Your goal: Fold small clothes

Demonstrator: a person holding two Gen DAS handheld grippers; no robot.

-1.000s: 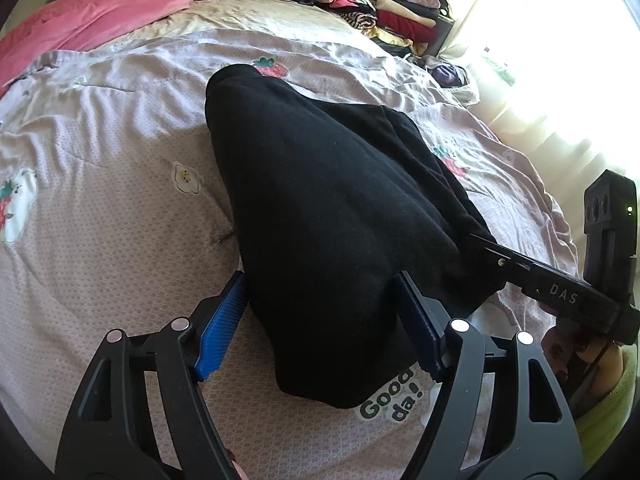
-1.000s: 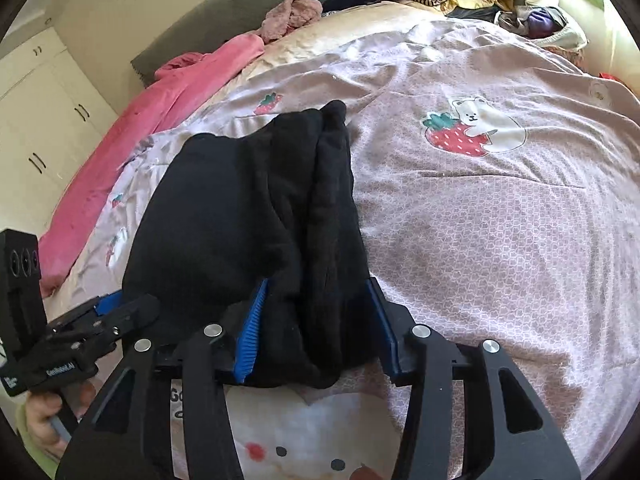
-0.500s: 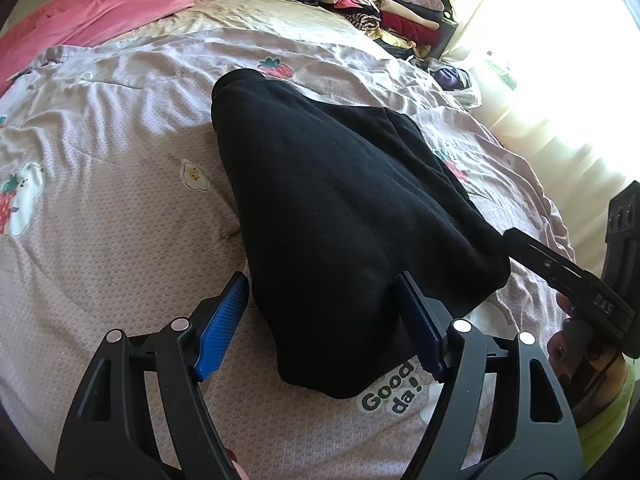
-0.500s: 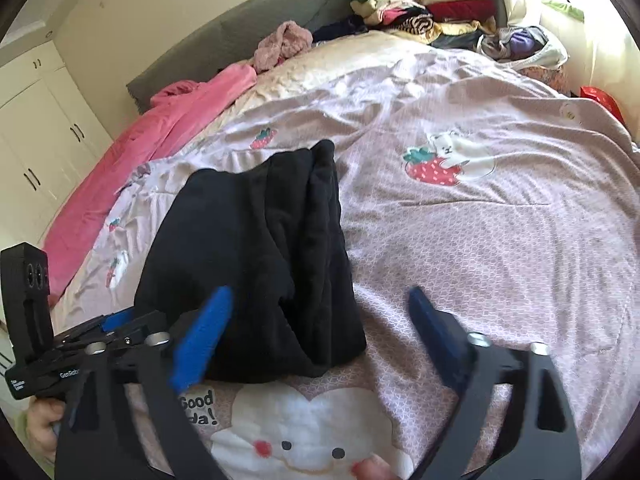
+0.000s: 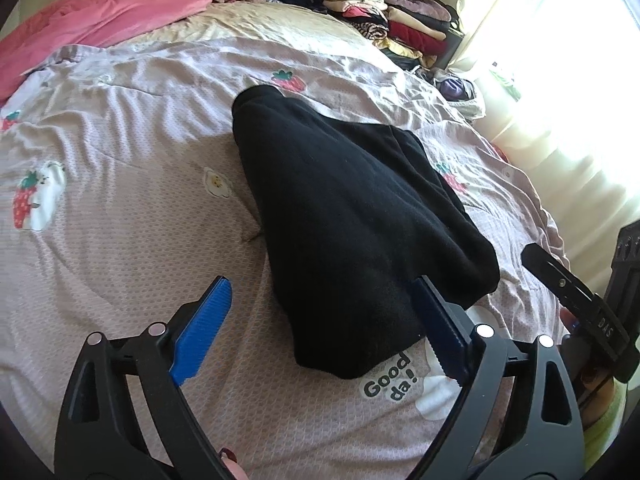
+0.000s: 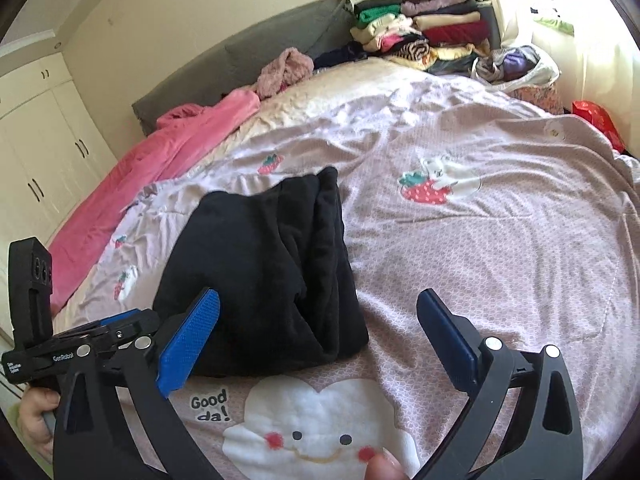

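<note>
garment [image 5: 352,216]: black | bedspread [image 5: 120,240]: lilac, strawberry print | pads [image 5: 202,330]: blue

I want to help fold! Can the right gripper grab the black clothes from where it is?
Probably yes. The right gripper is open, and the black clothes lie just ahead on the bedcover, nothing between. Its jaws have just been opening; nothing is held.

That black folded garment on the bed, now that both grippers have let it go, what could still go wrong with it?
1. The black garment looks bulky, with loose layered edges on its right side; unheld, the fold may spring open.
2. The left gripper, its jaws just opened, has the garment's near edge between its fingers, so pulling away could snag it.
3. The quilt is soft and wrinkled, so another fold may turn out uneven.
</note>
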